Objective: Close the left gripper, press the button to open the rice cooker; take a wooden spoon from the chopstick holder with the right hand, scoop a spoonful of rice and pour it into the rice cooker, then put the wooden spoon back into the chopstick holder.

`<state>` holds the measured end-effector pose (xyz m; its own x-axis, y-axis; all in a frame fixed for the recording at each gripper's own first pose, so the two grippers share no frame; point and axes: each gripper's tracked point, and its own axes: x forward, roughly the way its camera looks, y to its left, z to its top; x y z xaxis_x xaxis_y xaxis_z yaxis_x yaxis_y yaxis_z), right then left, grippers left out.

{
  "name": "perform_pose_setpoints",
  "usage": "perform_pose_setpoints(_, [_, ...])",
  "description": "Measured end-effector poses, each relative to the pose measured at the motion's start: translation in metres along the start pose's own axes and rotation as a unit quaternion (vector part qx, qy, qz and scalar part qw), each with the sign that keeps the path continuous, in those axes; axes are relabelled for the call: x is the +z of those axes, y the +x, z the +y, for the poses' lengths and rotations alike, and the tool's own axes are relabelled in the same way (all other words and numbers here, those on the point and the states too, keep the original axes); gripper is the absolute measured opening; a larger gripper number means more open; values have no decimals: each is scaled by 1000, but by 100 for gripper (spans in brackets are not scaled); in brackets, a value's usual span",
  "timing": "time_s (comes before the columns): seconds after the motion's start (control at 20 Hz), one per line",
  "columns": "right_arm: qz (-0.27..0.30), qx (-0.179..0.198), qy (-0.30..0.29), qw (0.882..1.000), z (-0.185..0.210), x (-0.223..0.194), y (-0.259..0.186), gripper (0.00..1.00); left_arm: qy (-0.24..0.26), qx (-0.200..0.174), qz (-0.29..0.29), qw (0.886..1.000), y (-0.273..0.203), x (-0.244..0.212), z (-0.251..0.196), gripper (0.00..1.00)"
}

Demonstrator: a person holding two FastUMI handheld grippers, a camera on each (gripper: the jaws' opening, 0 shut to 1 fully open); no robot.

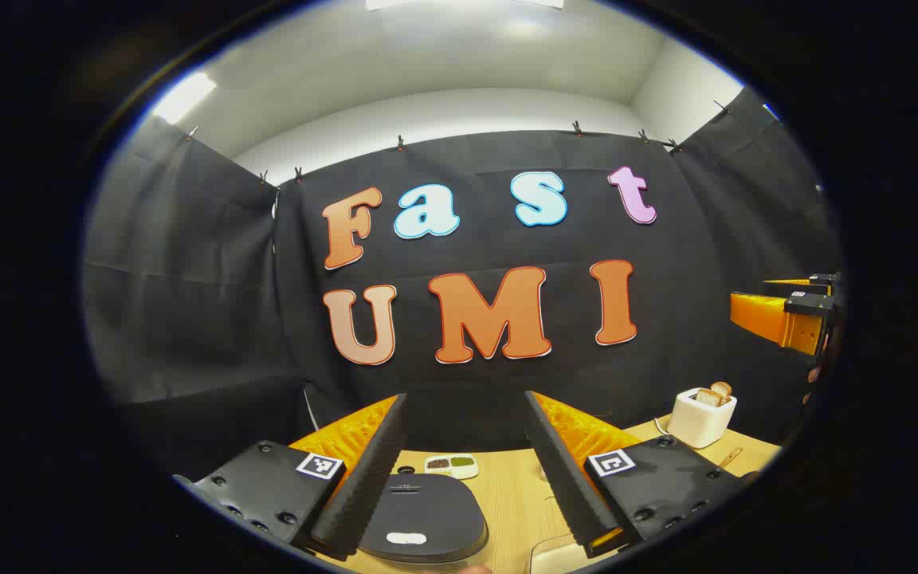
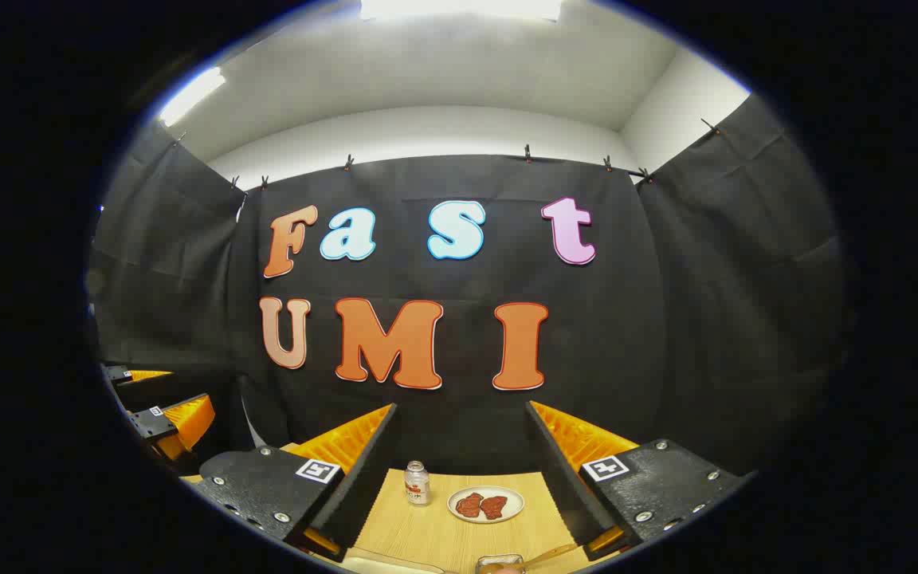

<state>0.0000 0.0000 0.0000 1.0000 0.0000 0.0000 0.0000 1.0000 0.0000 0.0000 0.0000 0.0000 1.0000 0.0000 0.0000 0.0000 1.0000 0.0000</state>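
While the left claw (image 1: 465, 470) is hovering with its jaws spread wide above the rice cooker (image 1: 423, 518) on the table (image 1: 511, 498), that dark lid is looking rigid and smooth, likely wanting a firm closed-tip press on its pale button (image 1: 406, 538). Farther right, the right claw (image 2: 460, 478) is also gaping empty, with a light, stiff wooden spoon handle (image 2: 548, 553) showing at the lower edge, best pinched mid-shaft.

- We see a light wooden tabletop (image 1: 511, 498) running up to the booth's black cloth at its far edge.
- In the left gripper view, a dark rice cooker (image 1: 425, 518) with its lid down sits at the near edge.
- Behind it, near the far edge, lies a small white divided dish (image 1: 452, 465) holding dark and green contents.
- Toward the far right corner stands a white toaster (image 1: 704, 416) with bread slices poking out.
- In the right gripper view, a small bottle (image 2: 417, 483) stands near the far edge.
- Just beside it rests a white plate (image 2: 485, 504) with two reddish pieces.
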Motion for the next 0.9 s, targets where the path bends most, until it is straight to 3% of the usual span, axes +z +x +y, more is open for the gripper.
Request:
perform_pose_setpoints(0.45, [11, 7, 3, 1000, 7, -4, 0, 97, 4, 7, -13, 1000, -2, 7, 8, 91])
perform_pose_setpoints(0.5, [11, 8, 3, 1000, 8, -3, 0, 97, 3, 7, -14, 1000, -2, 7, 9, 100])
perform_pose_setpoints(0.9, [3, 13, -4, 1000, 17, 6, -2, 97, -9, 1, -36, 999, -2, 22, 18, 100])
